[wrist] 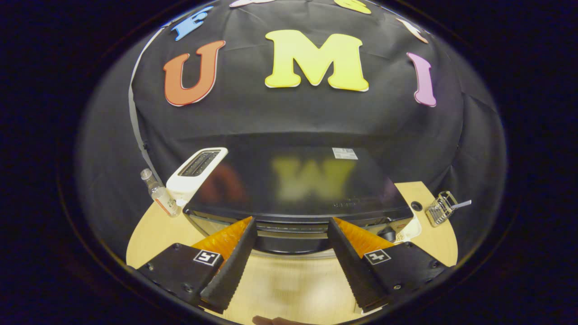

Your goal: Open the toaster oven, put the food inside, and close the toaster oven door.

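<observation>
Gripper [291, 225] spread wide — tips at toaster oven [298, 189] door

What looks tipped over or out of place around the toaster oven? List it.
Nothing stands out. The toaster oven sits square, the white toaster and bottle stand beside it, and the open tool hovers empty before it.
</observation>
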### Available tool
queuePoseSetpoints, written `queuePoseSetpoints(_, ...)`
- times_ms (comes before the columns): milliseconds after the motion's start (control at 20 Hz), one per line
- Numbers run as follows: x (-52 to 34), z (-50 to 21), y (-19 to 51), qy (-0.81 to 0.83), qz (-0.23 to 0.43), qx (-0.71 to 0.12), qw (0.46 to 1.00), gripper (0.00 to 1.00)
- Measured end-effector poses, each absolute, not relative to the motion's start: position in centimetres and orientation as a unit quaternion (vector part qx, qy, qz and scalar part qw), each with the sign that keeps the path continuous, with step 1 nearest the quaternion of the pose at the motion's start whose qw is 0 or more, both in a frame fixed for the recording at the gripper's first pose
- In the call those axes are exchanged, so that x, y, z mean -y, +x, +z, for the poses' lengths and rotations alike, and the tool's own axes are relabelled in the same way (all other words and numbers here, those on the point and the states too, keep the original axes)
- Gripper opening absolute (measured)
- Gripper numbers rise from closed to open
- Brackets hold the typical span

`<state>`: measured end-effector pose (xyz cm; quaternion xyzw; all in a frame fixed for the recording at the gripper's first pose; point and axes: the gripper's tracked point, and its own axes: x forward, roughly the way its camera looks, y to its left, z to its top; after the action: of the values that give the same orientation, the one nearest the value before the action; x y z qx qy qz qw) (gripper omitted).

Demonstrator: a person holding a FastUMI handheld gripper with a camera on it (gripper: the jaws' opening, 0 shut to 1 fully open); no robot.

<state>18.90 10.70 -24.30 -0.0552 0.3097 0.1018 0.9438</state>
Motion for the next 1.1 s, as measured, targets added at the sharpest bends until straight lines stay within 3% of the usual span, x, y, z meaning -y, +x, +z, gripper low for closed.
queuePoseSetpoints(1100,-7.3,-31.3,6.8,-0.086,0.077,-0.334,0.935,1.00)
